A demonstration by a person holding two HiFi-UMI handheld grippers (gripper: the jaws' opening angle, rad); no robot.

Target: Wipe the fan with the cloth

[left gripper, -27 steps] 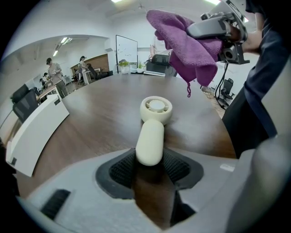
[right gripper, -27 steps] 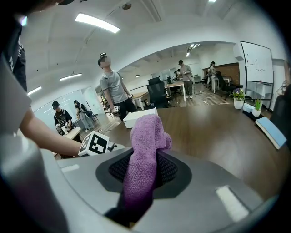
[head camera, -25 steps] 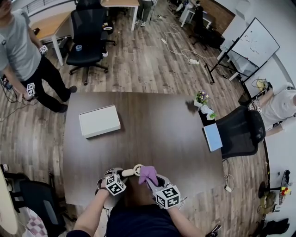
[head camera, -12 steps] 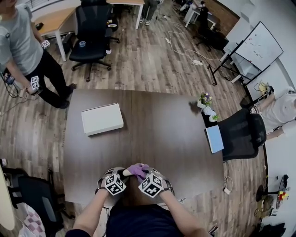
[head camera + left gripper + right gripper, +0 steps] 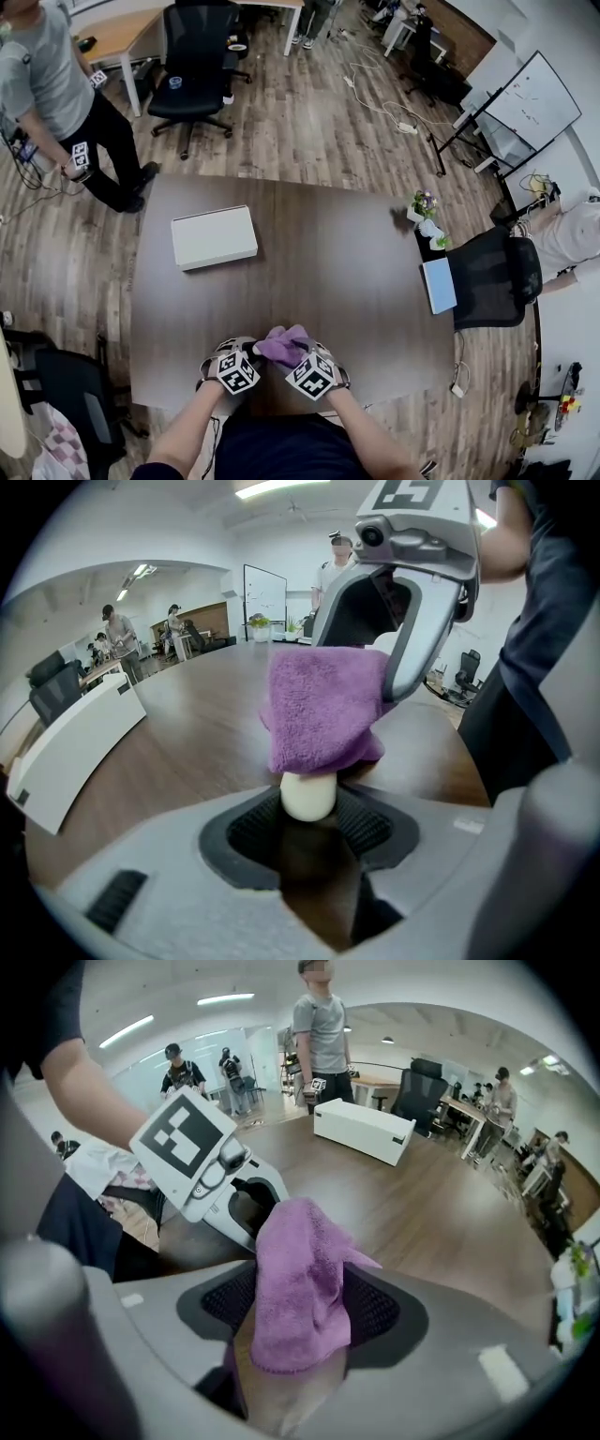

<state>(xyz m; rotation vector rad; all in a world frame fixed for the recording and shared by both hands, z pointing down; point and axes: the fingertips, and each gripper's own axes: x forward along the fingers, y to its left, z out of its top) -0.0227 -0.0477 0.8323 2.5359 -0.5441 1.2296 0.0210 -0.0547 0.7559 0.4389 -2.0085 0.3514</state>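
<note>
Jaws of the left gripper [image 5: 307, 829] were clamped on the cream handle of the fan [image 5: 307, 795]. Those of the right gripper [image 5: 300, 1314] were opening, the purple cloth [image 5: 298, 1260] between them, draped over the fan. Both grippers met at the near edge of the dark table [image 5: 319, 253], well apart from the white box [image 5: 214, 236].

Fan [image 5: 307, 795]: I see only a cream, rounded stem, upright, clamped between the pads of the left gripper [image 5: 309, 829]; the rest is covered.
Cloth [image 5: 323, 714]: purple, fluffy, bunched; draped over the top of the Fan, hanging down its sides.
</note>
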